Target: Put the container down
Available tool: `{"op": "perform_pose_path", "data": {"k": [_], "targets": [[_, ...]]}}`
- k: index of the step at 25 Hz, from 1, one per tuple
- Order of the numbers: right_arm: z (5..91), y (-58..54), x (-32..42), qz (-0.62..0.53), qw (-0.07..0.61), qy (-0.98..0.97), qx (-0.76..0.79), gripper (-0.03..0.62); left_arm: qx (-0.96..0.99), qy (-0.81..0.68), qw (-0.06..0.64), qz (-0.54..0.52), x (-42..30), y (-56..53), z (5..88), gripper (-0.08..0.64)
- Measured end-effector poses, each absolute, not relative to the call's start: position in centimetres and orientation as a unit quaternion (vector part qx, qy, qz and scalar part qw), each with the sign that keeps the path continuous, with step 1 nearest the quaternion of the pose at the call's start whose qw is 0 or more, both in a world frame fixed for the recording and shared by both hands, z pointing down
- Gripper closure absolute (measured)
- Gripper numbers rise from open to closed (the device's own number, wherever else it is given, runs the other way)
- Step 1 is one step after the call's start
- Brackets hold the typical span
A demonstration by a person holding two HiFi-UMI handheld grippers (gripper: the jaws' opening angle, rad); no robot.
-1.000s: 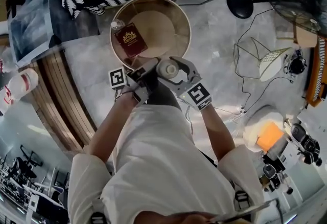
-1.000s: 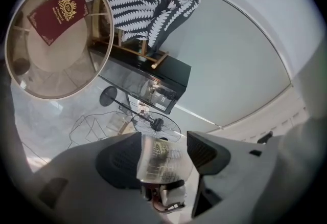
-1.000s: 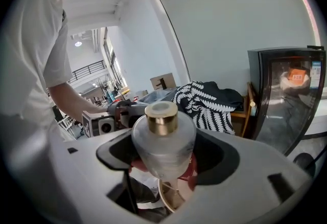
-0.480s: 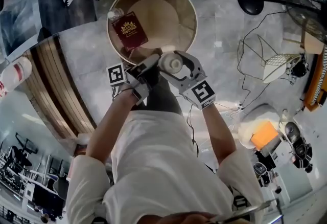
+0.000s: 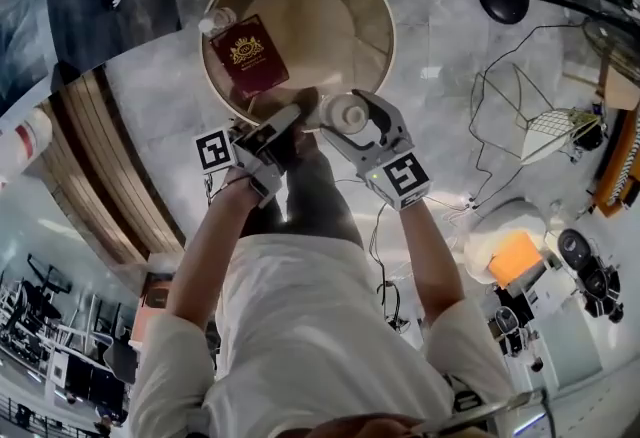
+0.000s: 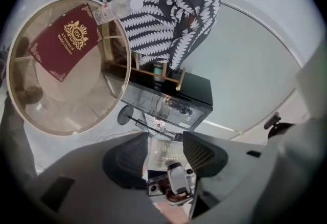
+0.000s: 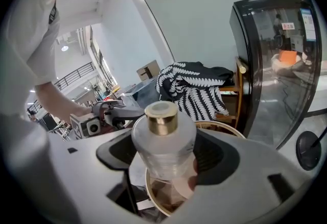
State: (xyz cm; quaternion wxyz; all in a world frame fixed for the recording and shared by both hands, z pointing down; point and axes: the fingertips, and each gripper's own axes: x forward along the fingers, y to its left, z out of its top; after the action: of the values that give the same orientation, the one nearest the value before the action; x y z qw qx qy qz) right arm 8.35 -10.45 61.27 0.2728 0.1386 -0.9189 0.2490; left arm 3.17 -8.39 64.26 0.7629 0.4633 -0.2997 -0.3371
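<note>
Clear container (image 7: pixel 164 149), gold cap (image 7: pixel 162 117), upright, held

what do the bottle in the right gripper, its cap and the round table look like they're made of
Bottle: likely frosted glass, though frosted plastic is possible; its walls are cloudy and translucent.
Cap: shiny gold, either metal or metallised plastic; it reflects light.
Round table: apparently a clear glass top in a pale wooden rim; struts show through it.

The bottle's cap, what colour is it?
Shiny gold cap on the clear bottle; the right gripper view shows it best.
</note>
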Motion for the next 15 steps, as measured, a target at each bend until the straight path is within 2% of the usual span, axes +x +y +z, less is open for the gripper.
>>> {"op": "perform_pose_path", "data": {"k": [15], "targets": [[74.3, -11.6, 9.1, 0.238, 0.309, -0.907, 0.157, 0.259, 0.476, -0.351, 0.749, -0.298, 0.8, -7.0, 73.3, 0.347]]}}
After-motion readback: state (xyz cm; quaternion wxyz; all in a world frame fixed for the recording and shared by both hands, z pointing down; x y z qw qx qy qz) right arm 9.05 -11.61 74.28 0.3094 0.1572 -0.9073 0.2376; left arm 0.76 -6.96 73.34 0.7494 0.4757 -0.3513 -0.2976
